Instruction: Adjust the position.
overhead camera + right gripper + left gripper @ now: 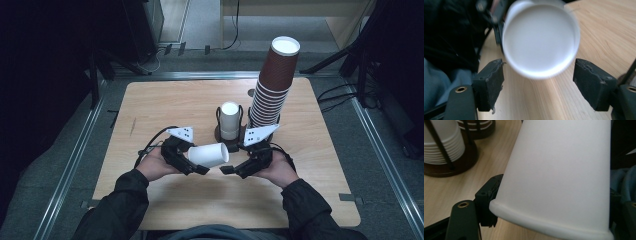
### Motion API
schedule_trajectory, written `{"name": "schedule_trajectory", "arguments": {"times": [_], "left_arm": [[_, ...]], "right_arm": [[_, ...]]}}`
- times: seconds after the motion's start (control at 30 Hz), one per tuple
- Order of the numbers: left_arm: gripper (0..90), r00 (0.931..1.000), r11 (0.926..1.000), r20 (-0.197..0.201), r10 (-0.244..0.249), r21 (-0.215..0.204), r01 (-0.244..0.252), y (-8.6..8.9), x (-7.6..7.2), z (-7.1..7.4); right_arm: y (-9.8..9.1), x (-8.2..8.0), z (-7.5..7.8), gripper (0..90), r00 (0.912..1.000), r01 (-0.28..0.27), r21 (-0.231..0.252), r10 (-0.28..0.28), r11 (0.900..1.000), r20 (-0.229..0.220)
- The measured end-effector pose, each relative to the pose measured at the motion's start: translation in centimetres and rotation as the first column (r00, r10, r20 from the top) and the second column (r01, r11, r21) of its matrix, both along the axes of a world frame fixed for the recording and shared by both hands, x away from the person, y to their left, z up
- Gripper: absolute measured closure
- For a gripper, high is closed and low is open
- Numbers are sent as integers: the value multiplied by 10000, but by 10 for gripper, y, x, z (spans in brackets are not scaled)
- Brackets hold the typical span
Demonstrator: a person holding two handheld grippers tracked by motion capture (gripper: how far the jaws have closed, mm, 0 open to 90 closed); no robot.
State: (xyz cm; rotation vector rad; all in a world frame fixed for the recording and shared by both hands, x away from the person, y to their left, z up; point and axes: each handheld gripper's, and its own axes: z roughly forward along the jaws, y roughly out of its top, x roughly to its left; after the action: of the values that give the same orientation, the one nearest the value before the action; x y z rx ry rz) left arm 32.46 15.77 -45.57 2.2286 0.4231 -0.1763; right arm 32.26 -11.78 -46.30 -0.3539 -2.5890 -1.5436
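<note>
**White cup handed across, left to right**

The left hand-held gripper (192,162) is clenched on a single white paper cup (209,155), which it holds on its side just above the worktop (150,105), with the closed base aimed at the other hand. In the left gripper view a jaw pad presses the wall (559,170) close to the rolled rim. This looks like a hand-over, or the two hands working one cup between them.

Behind the cup, at mid-worktop, stands one dark wire holder (229,132) with a stack of white cups (230,120) in it; how many are nested there I cannot tell. Just right of it rises one tall tower of brown cups (272,85), too many to count, tilted a little.

The right hand-held gripper (235,169) is released: in its own view the jaws stand wide, the cup's base (540,40) just ahead of them and untouched. The next move probably calls for sliding those jaws on over the base and closing gently, since thin paper crushes.
</note>
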Motion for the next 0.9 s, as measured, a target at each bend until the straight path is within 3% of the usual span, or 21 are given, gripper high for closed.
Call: {"name": "schedule_trajectory", "arguments": {"times": [0.1, 0.4, 0.6, 0.7, 0.83, 0.9], "left_arm": [[243, 9996, 9995, 281, 10, 324, -19, 4, 0, 8], [243, 9985, 9935, 531, 127, 1125, -186, 12, 2, 23], [243, 9983, 9756, 582, -102, 2194, -29, 5, 3, 22], [243, 9977, 9709, 562, -377, 2384, 232, 1, 2, 21], [243, 9968, 9504, 622, -493, 3098, 277, -7, 3, 19], [243, 9971, 9445, 569, -499, 3274, 285, -10, 4, 17]], "right_arm": [[1, 0, -1, 248, 10000, -8, -238, 9, 9997, 54], [2, -1, -4, 252, 9999, -40, -710, 51, 9975, 159], [4, -2, -7, 253, 9996, -91, -1064, 118, 9943, 247], [4, -2, -7, 253, 9996, -77, -1150, 106, 9933, 243], [4, -2, -8, 253, 9994, -79, -1283, 120, 9917, 318], [5, -2, -9, 253, 9993, -81, -1325, 128, 9912, 350]]}}
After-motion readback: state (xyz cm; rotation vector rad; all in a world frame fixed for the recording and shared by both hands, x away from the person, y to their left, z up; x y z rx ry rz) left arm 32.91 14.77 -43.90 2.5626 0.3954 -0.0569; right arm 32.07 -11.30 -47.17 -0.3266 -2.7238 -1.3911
